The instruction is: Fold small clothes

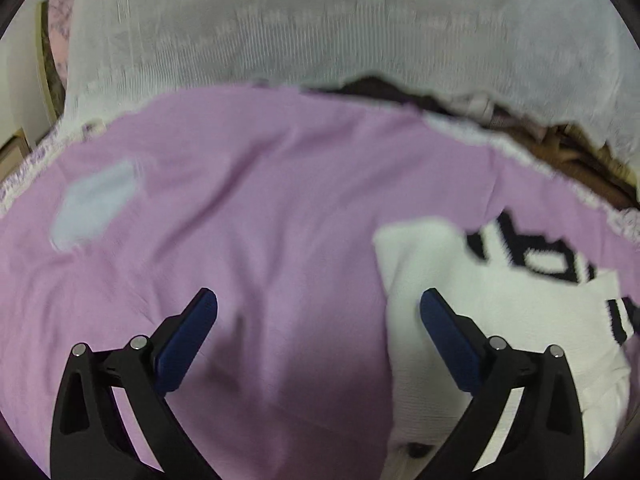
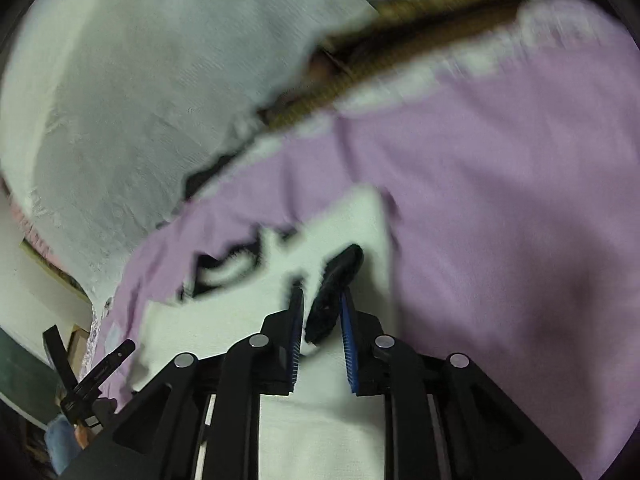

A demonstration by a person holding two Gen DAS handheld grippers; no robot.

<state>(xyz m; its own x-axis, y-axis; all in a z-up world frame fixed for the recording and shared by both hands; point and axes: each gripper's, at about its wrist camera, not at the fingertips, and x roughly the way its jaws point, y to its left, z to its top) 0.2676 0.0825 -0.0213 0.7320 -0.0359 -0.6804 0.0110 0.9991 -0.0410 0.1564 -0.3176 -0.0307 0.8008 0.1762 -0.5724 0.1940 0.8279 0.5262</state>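
Lilac cotton, soft and creased, covers the bed as a sheet (image 1: 248, 208) with a pale lace-like edging along its far side. One small white knit garment (image 1: 472, 320) lies on it, finely ribbed, marked with bold black lettering too blurred to read and a black striped cuff. One light blue rectangular patch (image 1: 96, 204) sits on the sheet, well apart from the garment. One white ribbed pillow (image 1: 320, 28) lies behind. The left gripper (image 1: 319, 312) hangs with its blue-padded fingers spread wide, nothing between them. The right gripper (image 2: 320, 312) has its fingers slightly parted around a black fold (image 2: 332, 292) of the garment; whether the pads press it I cannot tell.
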